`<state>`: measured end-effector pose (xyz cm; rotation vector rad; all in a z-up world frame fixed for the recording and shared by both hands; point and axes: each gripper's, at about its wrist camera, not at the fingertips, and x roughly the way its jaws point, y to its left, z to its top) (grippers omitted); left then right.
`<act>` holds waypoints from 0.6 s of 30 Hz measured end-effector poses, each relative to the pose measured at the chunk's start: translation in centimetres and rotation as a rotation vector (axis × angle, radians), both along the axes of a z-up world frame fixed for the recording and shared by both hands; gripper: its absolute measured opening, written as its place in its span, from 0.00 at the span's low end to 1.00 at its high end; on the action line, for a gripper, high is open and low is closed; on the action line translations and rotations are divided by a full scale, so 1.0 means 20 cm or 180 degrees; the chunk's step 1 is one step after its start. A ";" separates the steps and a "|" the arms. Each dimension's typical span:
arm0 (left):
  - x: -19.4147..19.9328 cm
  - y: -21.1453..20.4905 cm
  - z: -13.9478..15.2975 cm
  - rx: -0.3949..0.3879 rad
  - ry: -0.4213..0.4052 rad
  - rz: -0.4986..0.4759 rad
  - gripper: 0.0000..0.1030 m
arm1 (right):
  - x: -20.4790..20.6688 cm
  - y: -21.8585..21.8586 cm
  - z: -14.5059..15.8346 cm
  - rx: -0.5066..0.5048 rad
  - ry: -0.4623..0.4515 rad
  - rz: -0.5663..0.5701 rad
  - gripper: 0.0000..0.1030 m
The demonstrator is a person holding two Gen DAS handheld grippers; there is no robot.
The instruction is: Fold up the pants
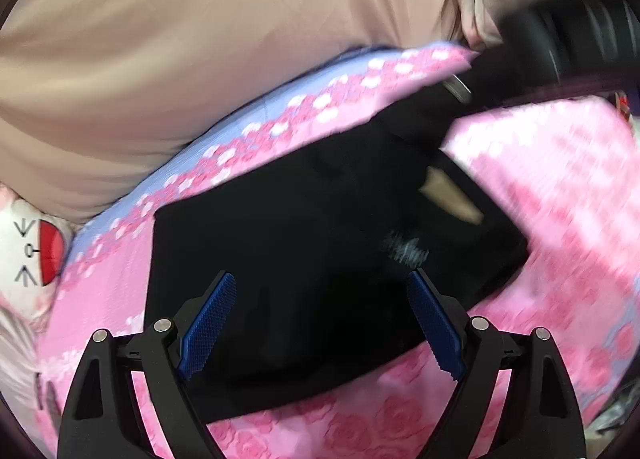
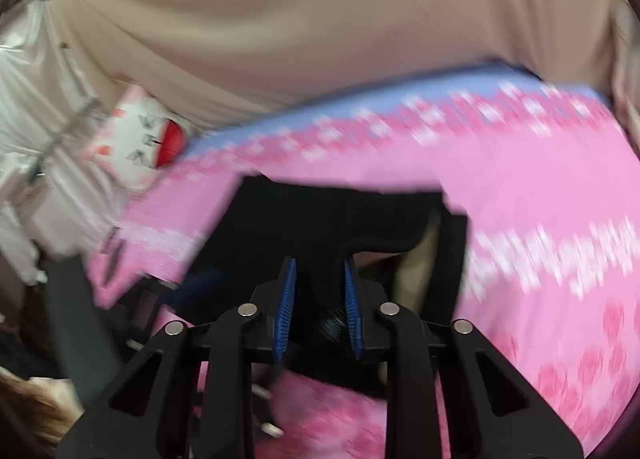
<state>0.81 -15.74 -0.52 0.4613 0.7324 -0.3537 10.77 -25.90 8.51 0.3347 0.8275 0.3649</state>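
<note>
A pink floral bedspread [image 1: 540, 187] fills the scene, and black pants [image 1: 280, 259] lie mid-bed in a compact slab — soft, light and floppy, probably best pinched at an edge or corner. The right gripper [image 2: 320, 295] clamps a raised fold of them; the left gripper [image 1: 320, 319] hovers spread wide, empty.

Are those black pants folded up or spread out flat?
Partly folded: the black pants form a compact block on the pink bedspread, one edge pinched up by the right hand-held gripper.

Right gripper [image 2: 320, 291] fingers pinching black pants [image 2: 320, 219]
</note>
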 end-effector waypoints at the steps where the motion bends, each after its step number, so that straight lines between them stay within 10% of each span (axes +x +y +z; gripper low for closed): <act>1: 0.01 0.01 0.04 -0.0135 -0.0041 0.0001 0.83 | 0.03 0.01 0.05 0.0079 -0.0034 0.0076 0.13; 6: 0.14 -0.05 0.03 -0.0048 -0.0188 0.0091 0.76 | 0.17 0.03 0.09 0.0159 -0.0061 0.0192 0.10; 9: 0.29 -0.02 -0.04 -0.0284 0.0229 0.0142 0.18 | 0.18 -0.03 0.06 -0.0028 -0.0071 -0.0025 0.13; 18: 0.43 0.10 -0.05 -0.0506 0.0504 0.0271 0.24 | -0.01 -0.21 -0.17 -0.0541 0.0296 -0.0390 0.31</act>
